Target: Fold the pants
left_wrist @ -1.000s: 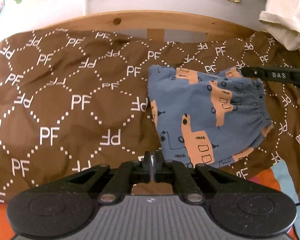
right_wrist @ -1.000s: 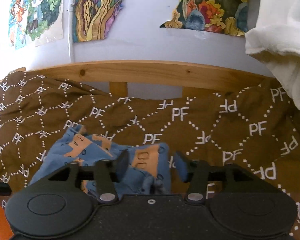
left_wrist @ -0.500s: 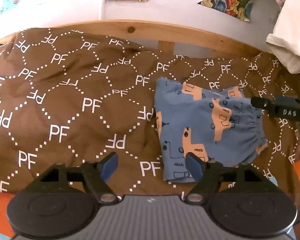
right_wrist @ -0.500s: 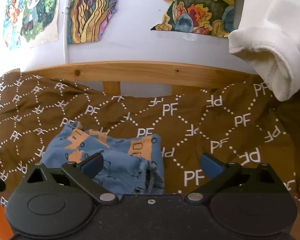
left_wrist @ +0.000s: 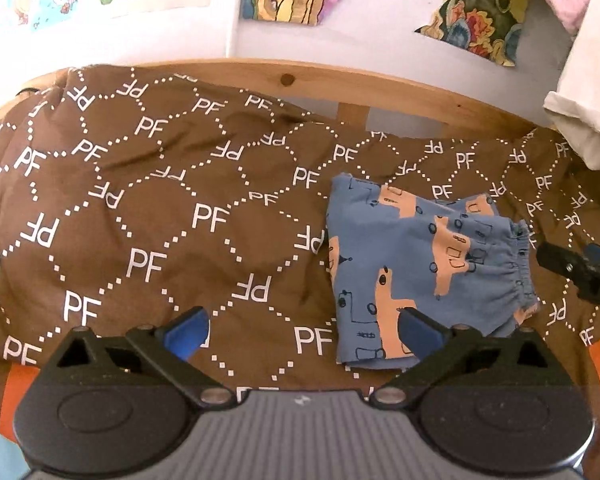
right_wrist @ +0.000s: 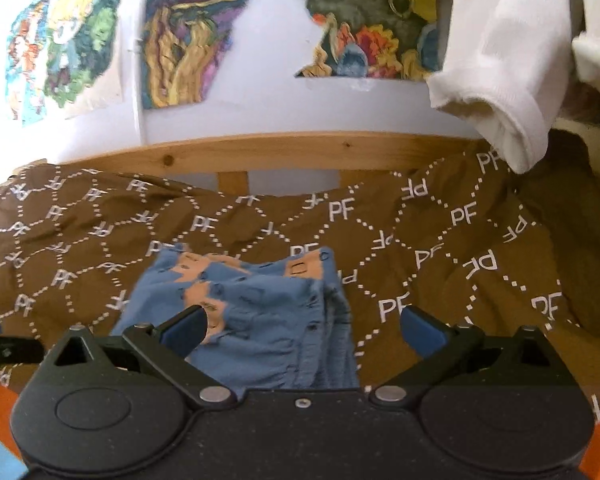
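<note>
The small blue pants (left_wrist: pixel 424 268) with orange car prints lie folded into a compact stack on the brown PF-patterned blanket (left_wrist: pixel 172 216); the elastic waistband faces right. My left gripper (left_wrist: pixel 304 330) is open and empty, raised above the blanket just left of the pants' near edge. My right gripper (right_wrist: pixel 304 330) is open and empty, above the pants' (right_wrist: pixel 256 312) waistband end. The right gripper's tip shows in the left wrist view (left_wrist: pixel 580 272) just right of the waistband.
A wooden bed rail (left_wrist: pixel 340 88) runs behind the blanket, with a white wall and colourful pictures (right_wrist: pixel 188 36) above. A white garment (right_wrist: pixel 512 68) hangs at the upper right. Orange and light blue fabric (left_wrist: pixel 16 392) shows at the near edge.
My left gripper has opened from shut and pulled up and back. My right gripper has opened wider and drawn back from the pants, which stay folded on the blanket.
</note>
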Available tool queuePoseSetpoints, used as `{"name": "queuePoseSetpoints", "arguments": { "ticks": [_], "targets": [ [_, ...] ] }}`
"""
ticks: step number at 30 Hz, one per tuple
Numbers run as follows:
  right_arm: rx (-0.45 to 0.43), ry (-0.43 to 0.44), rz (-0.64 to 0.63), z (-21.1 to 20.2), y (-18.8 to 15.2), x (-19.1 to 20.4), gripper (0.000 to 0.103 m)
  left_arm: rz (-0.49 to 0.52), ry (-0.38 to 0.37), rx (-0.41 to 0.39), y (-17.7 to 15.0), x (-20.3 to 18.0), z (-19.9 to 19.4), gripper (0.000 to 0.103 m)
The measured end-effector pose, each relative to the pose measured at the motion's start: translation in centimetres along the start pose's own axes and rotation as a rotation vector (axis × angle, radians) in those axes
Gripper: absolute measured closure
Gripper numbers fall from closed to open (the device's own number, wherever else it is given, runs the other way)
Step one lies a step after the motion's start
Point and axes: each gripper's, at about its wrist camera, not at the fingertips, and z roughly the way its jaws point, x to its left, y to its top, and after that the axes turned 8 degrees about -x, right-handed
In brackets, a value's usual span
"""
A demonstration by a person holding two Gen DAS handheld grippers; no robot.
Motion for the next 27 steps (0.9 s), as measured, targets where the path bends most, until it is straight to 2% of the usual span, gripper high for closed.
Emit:
{"name": "queuePoseSetpoints", "arguments": {
  "ticks": [10,17,27],
  "targets": [
    [-0.091,0.027,-0.039,-6.2,-1.3,2.4,0.001,0.047,0.007,-0.038,-2.1,-0.1,-2.8,0.000],
    [-0.129,0.033,-0.043,-8.9,-1.9,3.3,0.001,0.102,0.007,-0.053,-3.8,-0.4,-4.3,0.000],
    [-0.102,0.042,-0.029,-11.9,-3.3,3.8,0.001,0.101,0.001,-0.051,-5.0,0.2,-4.9,0.000]
  ]
}}
